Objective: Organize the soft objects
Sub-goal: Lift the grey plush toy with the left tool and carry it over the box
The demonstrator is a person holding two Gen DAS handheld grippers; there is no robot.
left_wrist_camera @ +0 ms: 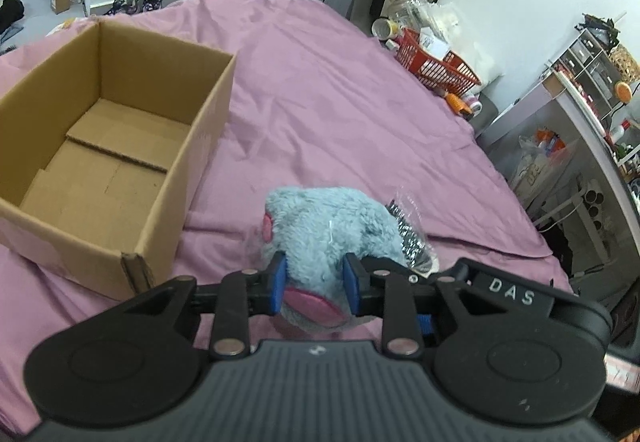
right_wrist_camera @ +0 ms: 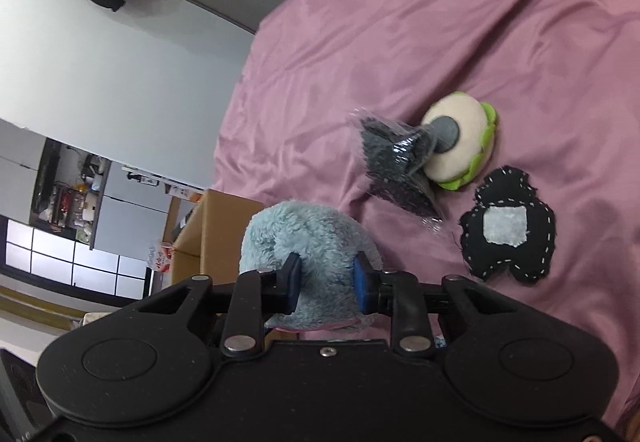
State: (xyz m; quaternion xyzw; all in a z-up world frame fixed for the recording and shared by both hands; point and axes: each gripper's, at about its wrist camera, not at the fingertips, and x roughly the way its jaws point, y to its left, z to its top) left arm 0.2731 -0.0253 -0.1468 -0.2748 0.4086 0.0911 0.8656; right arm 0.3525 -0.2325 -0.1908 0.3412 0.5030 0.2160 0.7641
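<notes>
Both of my jaws are squeezing the same fluffy blue toy (left_wrist_camera: 320,230), one on each end of it. My left gripper (left_wrist_camera: 315,284) has its blue pads pressed into the fur on both sides, and I can see a pink patch of the toy right between them. My right gripper (right_wrist_camera: 327,284) pinches the toy (right_wrist_camera: 308,242) the same way, so its fur puffs out over the fingers. From my left side I see the cardboard box (left_wrist_camera: 168,202) sitting open on the pink bed sheet (left_wrist_camera: 340,102), just to the left of the toy, with nothing inside it. I also see a red basket (left_wrist_camera: 436,66) full of stuff far off at the edge of the bed. A crinkly clear bag with something dark in it (left_wrist_camera: 412,238) peeks out from behind the toy. My right side shows other things. The same clear bag (right_wrist_camera: 396,166) lies on the sheet (right_wrist_camera: 440,22) and touches a round cream and green soft toy (right_wrist_camera: 464,142). A flat black soft toy with white stitches and a pale patch (right_wrist_camera: 508,226) lies just beside them. Only a corner of the box (right_wrist_camera: 208,234) shows from this side, behind the blue toy, and I cannot see into it. The blue toy is not in the box.
</notes>
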